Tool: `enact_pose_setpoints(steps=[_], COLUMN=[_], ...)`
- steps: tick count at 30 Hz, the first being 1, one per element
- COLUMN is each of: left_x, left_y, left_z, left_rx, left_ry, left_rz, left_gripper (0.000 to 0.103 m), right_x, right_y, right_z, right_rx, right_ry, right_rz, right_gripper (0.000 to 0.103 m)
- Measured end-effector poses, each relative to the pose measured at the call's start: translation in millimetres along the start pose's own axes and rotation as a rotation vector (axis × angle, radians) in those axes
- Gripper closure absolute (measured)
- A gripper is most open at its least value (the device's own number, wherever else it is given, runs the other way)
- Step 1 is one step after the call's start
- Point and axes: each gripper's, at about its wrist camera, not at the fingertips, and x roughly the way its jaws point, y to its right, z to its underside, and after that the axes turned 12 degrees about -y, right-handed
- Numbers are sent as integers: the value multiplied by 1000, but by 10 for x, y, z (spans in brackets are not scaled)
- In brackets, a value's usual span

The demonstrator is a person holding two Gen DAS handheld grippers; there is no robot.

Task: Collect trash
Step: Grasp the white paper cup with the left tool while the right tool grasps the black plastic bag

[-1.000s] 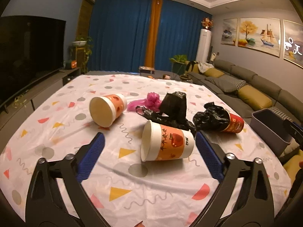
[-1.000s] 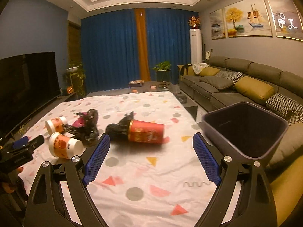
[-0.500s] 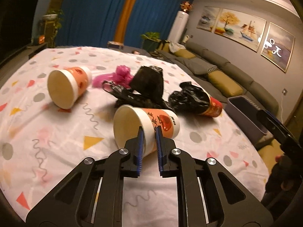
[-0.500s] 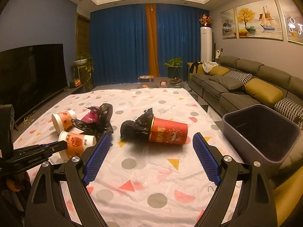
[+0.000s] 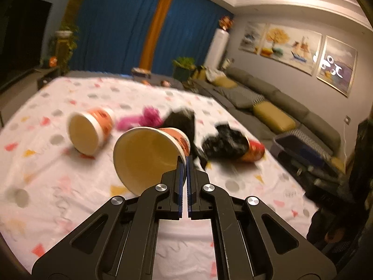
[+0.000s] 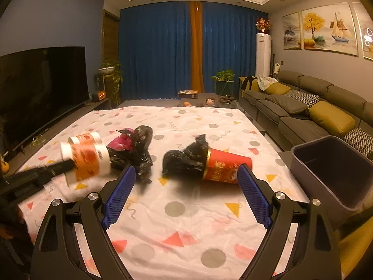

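Our left gripper (image 5: 184, 163) has just been closing and now pinches the orange cup's (image 5: 149, 154) rim at twelve o'clock, seemingly lifted. Our right gripper (image 6: 185, 192) gapes empty toward the red cup (image 6: 225, 169). The thin rim could slip before the bin (image 6: 331, 161).

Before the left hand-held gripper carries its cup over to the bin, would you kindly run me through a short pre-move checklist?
1. Left hand-held gripper shut on the rim of the near orange cup, wall pinched between the pads: ok.
2. Cup clear of the patterned cloth: appears lifted in the right wrist view, ok.
3. Cup empty: pale inside shows nothing, ok.
4. Grey bin open, nothing visible inside: ok.
5. Right hand-held gripper open and empty, facing the red cup: ok.
6. Path to the bin clear: the right hand-held gripper sits between cup and bin, cannot tell.
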Motion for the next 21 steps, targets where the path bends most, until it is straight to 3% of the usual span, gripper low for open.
enact_pose_setpoints(steps=[6,11,21], left_x=[-167,-151,4], left_y=[-109,-200,-475], left_z=[-272,-389,-339], left_rx=[-28,-35,-83], left_ry=[83,123,118], left_rz=[-170,-219,-245], left_gripper=[101,101,101], right_x=[191,399,948], right_y=[-226,-391,-645], right_z=[-148,-256,-437], right_rx=[-35,-57,-98], right_ry=[-13,-35,-106], right_rz=[-20,-28,-33], right_gripper=[17,17,27])
